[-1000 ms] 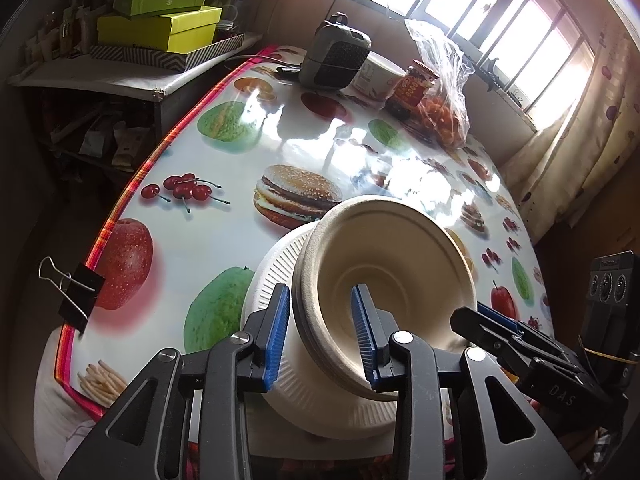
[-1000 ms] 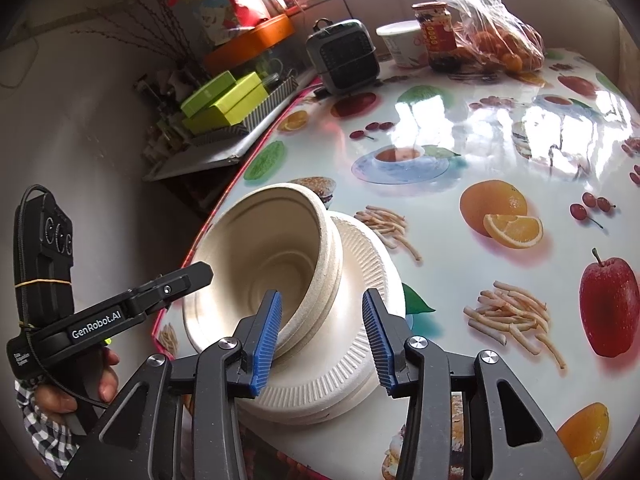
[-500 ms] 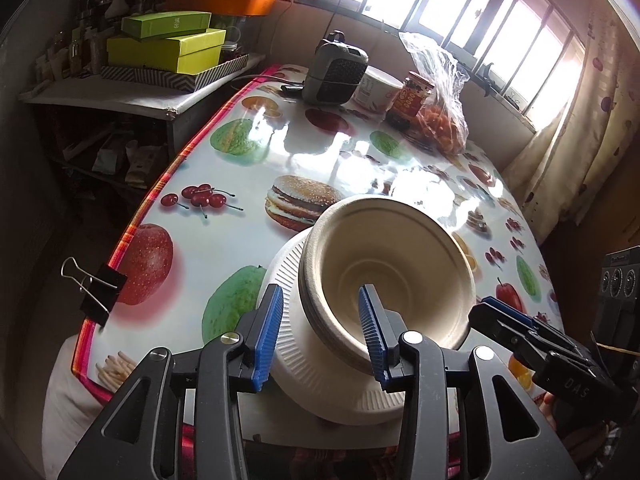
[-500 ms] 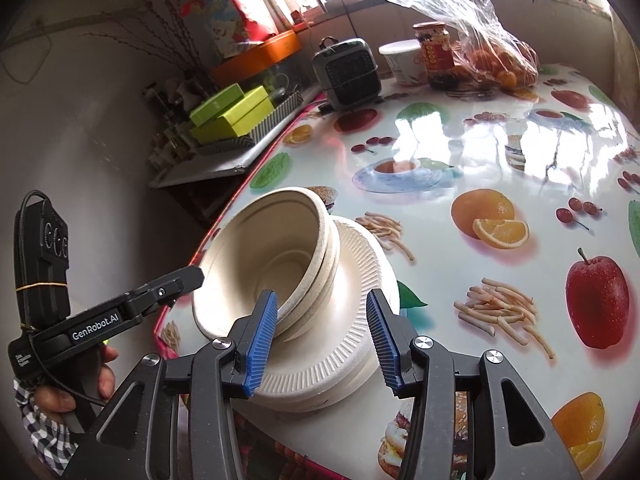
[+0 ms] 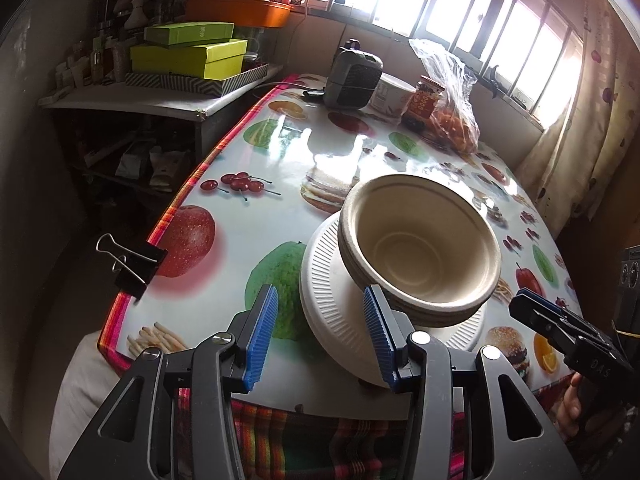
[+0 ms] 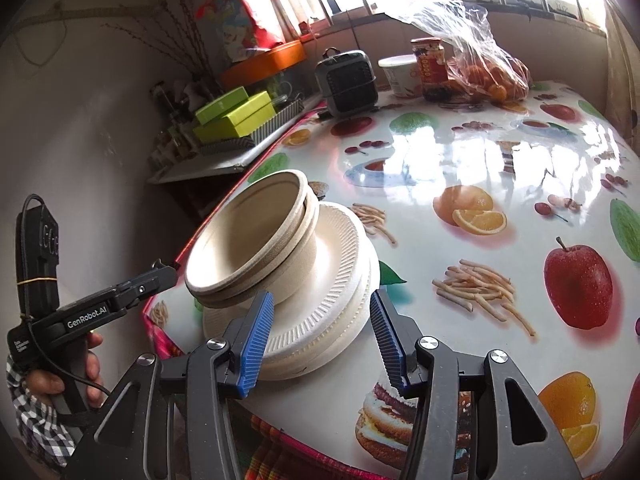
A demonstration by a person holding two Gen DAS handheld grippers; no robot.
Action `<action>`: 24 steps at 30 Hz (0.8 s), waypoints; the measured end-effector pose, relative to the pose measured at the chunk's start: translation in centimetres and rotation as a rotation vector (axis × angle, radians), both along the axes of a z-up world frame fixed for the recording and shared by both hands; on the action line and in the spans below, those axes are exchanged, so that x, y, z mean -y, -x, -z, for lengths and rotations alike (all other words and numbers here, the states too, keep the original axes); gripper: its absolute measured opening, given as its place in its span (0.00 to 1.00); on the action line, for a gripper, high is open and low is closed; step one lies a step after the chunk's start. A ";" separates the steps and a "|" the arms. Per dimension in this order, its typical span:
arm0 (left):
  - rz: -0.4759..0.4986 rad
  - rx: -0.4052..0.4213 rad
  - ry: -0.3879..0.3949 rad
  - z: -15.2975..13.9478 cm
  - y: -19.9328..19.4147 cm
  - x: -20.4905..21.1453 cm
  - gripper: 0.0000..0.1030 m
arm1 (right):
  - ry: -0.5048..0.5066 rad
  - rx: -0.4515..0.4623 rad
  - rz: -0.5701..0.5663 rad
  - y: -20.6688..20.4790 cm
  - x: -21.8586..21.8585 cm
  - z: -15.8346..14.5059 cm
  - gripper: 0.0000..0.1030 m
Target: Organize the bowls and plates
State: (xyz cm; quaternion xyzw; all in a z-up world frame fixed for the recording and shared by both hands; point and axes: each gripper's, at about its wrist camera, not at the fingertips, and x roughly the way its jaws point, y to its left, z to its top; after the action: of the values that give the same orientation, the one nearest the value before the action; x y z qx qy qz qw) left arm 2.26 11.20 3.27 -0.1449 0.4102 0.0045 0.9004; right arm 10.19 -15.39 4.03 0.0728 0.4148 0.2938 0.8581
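A stack of beige paper bowls [image 5: 420, 248] sits on a stack of white ribbed paper plates [image 5: 328, 292] near the table's front edge. The bowls also show in the right wrist view [image 6: 248, 248], on the plates [image 6: 332, 304]. My left gripper [image 5: 320, 336] is open and empty, just short of the plates' near rim. My right gripper [image 6: 320, 340] is open and empty, its jaws standing on either side of the plates' near edge without touching. Each gripper shows in the other's view, the right one [image 5: 568, 332] and the left one [image 6: 120, 300].
The table [image 5: 260, 240] has a glossy fruit-print cloth held by a binder clip [image 5: 132, 268] at the left edge. At the far end stand a small grey heater [image 5: 352, 76], a tub, a jar [image 5: 424, 100] and a bag of oranges [image 5: 452, 120]. Green boxes [image 5: 188, 56] lie on a side shelf.
Both grippers have pulled back from the stack and opened wider. The bowls, held tilted earlier, now rest level on the plates.
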 end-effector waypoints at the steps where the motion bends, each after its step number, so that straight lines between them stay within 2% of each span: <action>1: -0.002 -0.001 -0.003 0.1 0.2 -0.1 0.45 | 0.003 0.005 -0.002 0.2 0.0 0.0 0.49; 13: 0.004 -0.003 -0.026 2.1 2.3 0.7 0.45 | 0.064 0.056 0.000 2.5 0.3 1.0 0.51; 16: 0.006 0.010 -0.081 2.7 2.9 1.5 0.45 | 0.113 0.084 0.003 3.2 0.1 1.4 0.55; 18: 0.010 0.004 -0.089 3.2 3.2 1.9 0.45 | 0.153 0.099 0.008 3.5 0.0 1.8 0.56; 24: 0.019 0.021 -0.140 3.6 3.9 3.3 0.46 | 0.163 0.091 0.028 3.9 0.4 2.8 0.57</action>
State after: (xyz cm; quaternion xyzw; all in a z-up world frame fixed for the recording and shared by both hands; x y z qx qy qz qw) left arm -1.64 7.92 -0.36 -0.0778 0.4007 0.0230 0.9126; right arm 6.32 -15.76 1.24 -0.0049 0.3967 0.2501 0.8832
